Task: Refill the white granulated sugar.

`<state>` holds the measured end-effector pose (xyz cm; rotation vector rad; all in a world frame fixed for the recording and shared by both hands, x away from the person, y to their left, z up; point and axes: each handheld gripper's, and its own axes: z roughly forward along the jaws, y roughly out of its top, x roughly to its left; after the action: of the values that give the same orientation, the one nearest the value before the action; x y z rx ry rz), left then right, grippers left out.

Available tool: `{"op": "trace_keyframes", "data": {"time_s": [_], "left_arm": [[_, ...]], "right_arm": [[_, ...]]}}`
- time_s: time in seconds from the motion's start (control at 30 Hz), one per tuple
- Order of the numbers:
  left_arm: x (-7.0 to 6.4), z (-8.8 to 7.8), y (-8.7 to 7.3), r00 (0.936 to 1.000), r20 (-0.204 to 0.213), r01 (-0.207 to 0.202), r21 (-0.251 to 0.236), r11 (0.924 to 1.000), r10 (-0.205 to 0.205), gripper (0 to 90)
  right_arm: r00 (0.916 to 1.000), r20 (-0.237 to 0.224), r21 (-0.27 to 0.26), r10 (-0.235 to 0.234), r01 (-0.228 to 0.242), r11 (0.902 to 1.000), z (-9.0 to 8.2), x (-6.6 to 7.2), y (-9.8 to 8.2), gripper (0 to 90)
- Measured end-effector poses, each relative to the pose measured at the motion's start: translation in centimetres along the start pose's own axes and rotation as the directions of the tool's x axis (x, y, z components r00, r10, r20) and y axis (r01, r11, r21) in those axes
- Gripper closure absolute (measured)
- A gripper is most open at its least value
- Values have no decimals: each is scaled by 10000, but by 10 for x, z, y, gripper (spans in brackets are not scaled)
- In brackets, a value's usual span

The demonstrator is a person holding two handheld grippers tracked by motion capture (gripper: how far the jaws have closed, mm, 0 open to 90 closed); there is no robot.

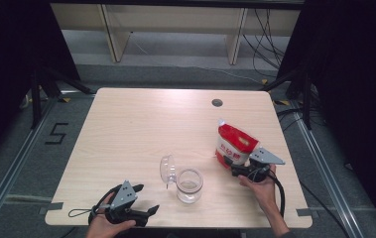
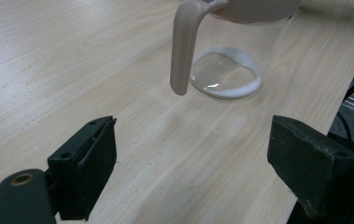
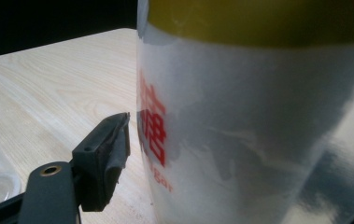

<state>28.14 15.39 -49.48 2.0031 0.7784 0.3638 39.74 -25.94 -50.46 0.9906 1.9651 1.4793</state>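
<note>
A red and white bag (image 1: pixel 233 143) with red print stands tilted at the right of the table, and its white lower part (image 3: pixel 258 140) shows in the right gripper view. My right gripper (image 1: pixel 236 167) is shut on its lower end; one finger (image 3: pixel 103 161) lies along the bag's side and the other is hidden behind it. A clear glass jar (image 1: pixel 189 186) stands near the front middle with its hinged lid (image 1: pixel 167 170) swung open to the left. My left gripper (image 1: pixel 147 198) lies at the front left, open and empty (image 2: pixel 193 154), pointing at the jar's base (image 2: pixel 226 77) and beige clasp (image 2: pixel 185 46).
The light wooden table (image 1: pixel 141 124) has a small round cable hole (image 1: pixel 217 102) at the back right. Its front edge runs just under both hands. Dark curtains and stands flank the table, and cables lie on the floor at the right.
</note>
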Motion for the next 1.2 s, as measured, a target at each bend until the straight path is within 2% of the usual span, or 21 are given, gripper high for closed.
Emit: {"op": "trace_keyframes", "data": {"time_s": [0.17,0.27,0.33,0.4,0.43,0.5,0.6,0.63,0.67,0.7,0.73,0.77,0.8,0.9,0.97,1.0,1.03,1.07,1.1,1.17,1.2], "left_arm": [[-1,0,0,9998,118,177,-22,9998,-177,156],[0,0,0,10000,10,-44,-2,10000,44,156],[2,0,1,9997,58,-245,78,9997,244,157],[1,0,0,9996,51,-264,70,9996,264,156],[1,0,0,9996,53,-262,74,9996,262,157],[1,0,0,9996,56,-276,86,9996,276,157],[1,0,0,9999,-88,-129,142,9998,130,158],[1,0,0,9999,-32,-139,203,9997,140,158],[0,0,0,9999,88,47,67,10000,-48,159],[1,0,0,9999,10,-156,247,9996,156,159],[0,0,0,10000,85,13,83,10000,-14,159],[0,1,0,9998,105,-167,-82,9998,168,159],[0,1,0,9998,107,-181,-89,9998,182,160],[0,1,0,9998,105,-175,-89,9998,175,160],[0,1,0,9998,110,-185,-80,9998,186,160],[-2,2,-1,9998,127,136,-83,9999,-135,160],[-2,1,0,10000,14,8,67,10000,-8,160],[-1,1,0,9999,109,20,62,10000,-20,160],[-1,1,0,9999,136,4,90,10000,-5,160],[-1,1,0,9999,137,-53,100,9999,52,160],[0,1,0,9994,98,-327,66,9994,327,160]], "right_arm": [[10000,-13,-38,16,-16,10000,0,1,0,261],[9999,-104,-96,-135,134,9999,1,0,0,263],[9999,-102,-96,33,-34,9999,1,0,-1,261],[9998,-198,-213,53,-57,9998,2,-1,-1,262],[9995,-174,-430,-249,242,9988,4,-3,-1,264],[9995,-270,-249,-178,171,9995,3,-3,0,266],[9992,-270,-398,-282,272,9988,5,-5,-1,267],[9996,-243,-448,-148,137,9989,4,-5,-1,267],[9988,-330,-475,-368,352,9983,4,-7,-1,267],[9990,-347,-406,-277,263,9988,4,-6,-1,267],[9989,-315,-406,-342,329,9986,5,-7,-1,268],[9991,-276,-456,-333,320,9984,5,-7,-1,269],[9995,-324,-336,-33,22,9994,5,-5,-2,269],[9995,-321,-595,-52,33,9982,7,-6,-3,271],[9990,-363,-560,-243,223,9982,8,-8,-3,272],[9989,-173,-424,-432,424,9982,7,-9,-3,272],[9992,-358,-509,-149,131,9986,8,-8,-3,272],[9991,-366,-579,-207,186,9981,8,-8,-4,272],[9991,-410,-575,140,-164,9982,8,-6,-5,274],[9988,-459,-602,178,-206,9980,8,-6,-5,274],[9986,-462,-614,254,-282,9977,8,-6,-5,274]]}}
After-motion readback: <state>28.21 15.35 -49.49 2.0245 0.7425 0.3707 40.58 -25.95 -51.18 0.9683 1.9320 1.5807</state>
